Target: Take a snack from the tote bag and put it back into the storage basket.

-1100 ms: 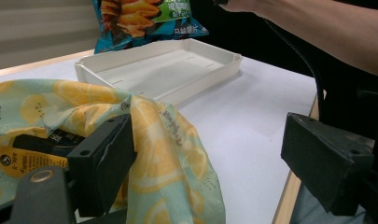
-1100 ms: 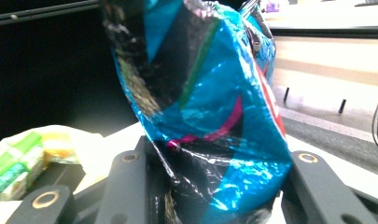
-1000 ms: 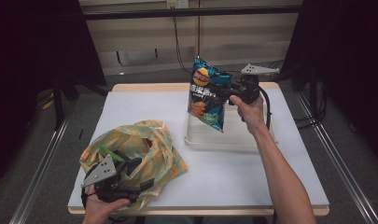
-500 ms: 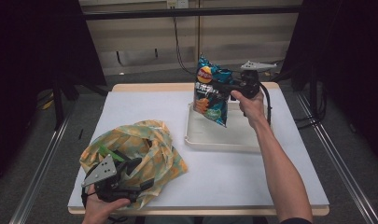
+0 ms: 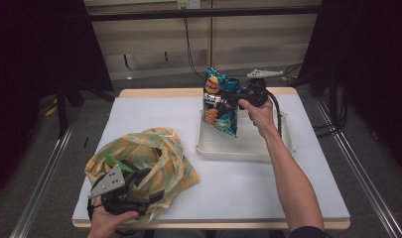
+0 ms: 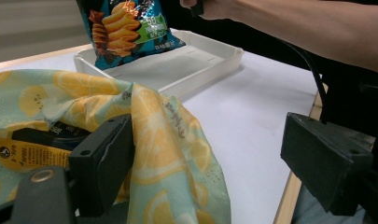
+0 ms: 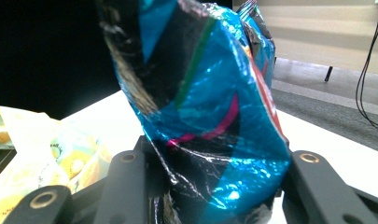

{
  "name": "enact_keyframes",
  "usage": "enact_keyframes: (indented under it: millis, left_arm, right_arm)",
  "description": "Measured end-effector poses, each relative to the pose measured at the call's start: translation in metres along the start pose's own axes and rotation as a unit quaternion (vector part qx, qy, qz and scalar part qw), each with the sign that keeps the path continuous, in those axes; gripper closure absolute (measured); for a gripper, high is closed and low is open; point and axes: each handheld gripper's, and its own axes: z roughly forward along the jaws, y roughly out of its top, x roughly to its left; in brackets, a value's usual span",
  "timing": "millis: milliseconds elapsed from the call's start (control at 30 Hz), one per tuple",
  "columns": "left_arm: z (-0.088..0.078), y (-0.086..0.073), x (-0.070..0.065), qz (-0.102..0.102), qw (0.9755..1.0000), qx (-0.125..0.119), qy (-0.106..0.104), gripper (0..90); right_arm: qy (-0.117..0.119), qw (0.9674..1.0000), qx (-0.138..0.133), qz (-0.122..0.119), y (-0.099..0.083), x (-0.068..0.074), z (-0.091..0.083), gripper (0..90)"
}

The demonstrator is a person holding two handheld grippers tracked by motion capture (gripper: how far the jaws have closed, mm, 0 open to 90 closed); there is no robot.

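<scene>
step: right gripper (image 5: 236, 97) carries the chip bag (image 5: 219, 101) over the white tray (image 5: 248, 148), bag hanging upright, lower edge just above the tray floor. Judged as the placing step, not yet set down.

right gripper: jaws part-closed, clamped on the bag's upper half. The right gripper view has crinkled blue foil pinched between both pads (image 7: 126, 186). Grip looks firm.

chip bag location: about 1 o'clock on the desk (image 5: 248, 198) in the high view, over the tray's left half. In the left gripper view its bottom corner (image 6: 130, 37) sits over the tray's far wall, and contact there can't be resolved.

left gripper: (image 5: 139, 191) at 7 o'clock, near the front desk edge, jaws wide apart. One pad (image 6: 102, 158) lies against the lemon-print tote (image 5: 139, 158), the other stands clear over bare desk. Nothing clamped; it seems to prop the tote's mouth.

tote: slumped at 7–8 o'clock, well apart from the tray. A yellow-labelled packet (image 6: 32, 151) sits in its opening.

next move: lower the bag until it rests on the tray floor, lay it flat or lean it on a wall, then spread the jaws and back off upward.

risk: bag is light and puffy, so a release above the floor probably tips it over the rim.
</scene>
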Motion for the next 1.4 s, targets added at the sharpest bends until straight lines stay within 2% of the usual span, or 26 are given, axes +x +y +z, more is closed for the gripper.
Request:
enact_keyframes:
  millis: [233,367,567,767,867,967,1100,1133,1200,1300,1400]
  left_arm:
    - [0.0,0.0,0.0,0.003,1.0,0.001,0.0,17.3]
    - [0.0,-0.001,0.001,0.003,1.0,0.001,-0.005,17.3]
    - [0.0,0.0,0.0,0.001,1.0,0.001,-0.001,17.3]
    - [0.001,0.0,0.001,0.006,1.0,0.004,0.003,17.2]
    - [0.001,0.0,0.0,0.002,1.0,0.004,0.002,17.2]
    - [0.001,0.0,0.0,0.003,1.0,0.002,-0.001,17.2]
    - [0.001,0.0,0.001,0.005,1.0,0.006,0.001,17.2]
    - [0.001,0.0,0.0,0.0,1.0,0.003,0.001,17.2]
    - [0.001,0.0,0.0,0.005,1.0,0.006,0.001,17.2]
    - [0.001,0.0,0.0,0.002,1.0,0.003,0.0,17.2]
    - [0.001,0.0,0.001,0.009,0.9999,0.007,0.002,17.2]
  right_arm:
    - [-0.018,0.9998,0.002,0.001,-0.003,-0.012,-0.005,56.4]
    - [-0.032,0.9995,-0.002,0.005,-0.005,-0.022,-0.018,56.2]
    - [-0.051,0.9986,-0.007,0.012,-0.009,-0.036,-0.043,56.1]
    - [-0.071,0.9974,-0.007,0.012,-0.011,-0.043,-0.066,56.1]
    - [-0.077,0.9969,-0.009,0.014,-0.014,-0.048,-0.073,56.0]
    - [-0.084,0.9964,0.0,0.012,-0.017,-0.051,-0.079,55.9]
    - [-0.094,0.9954,-0.005,0.018,-0.02,-0.057,-0.088,55.8]
    - [-0.098,0.995,-0.007,0.017,-0.021,-0.058,-0.091,55.7]
    - [-0.105,0.9944,-0.004,0.011,-0.022,-0.061,-0.096,55.4]
    - [-0.114,0.9933,-0.006,0.017,-0.024,-0.067,-0.103,54.5]
    - [-0.114,0.9933,-0.001,0.018,-0.026,-0.071,-0.105,53.7]
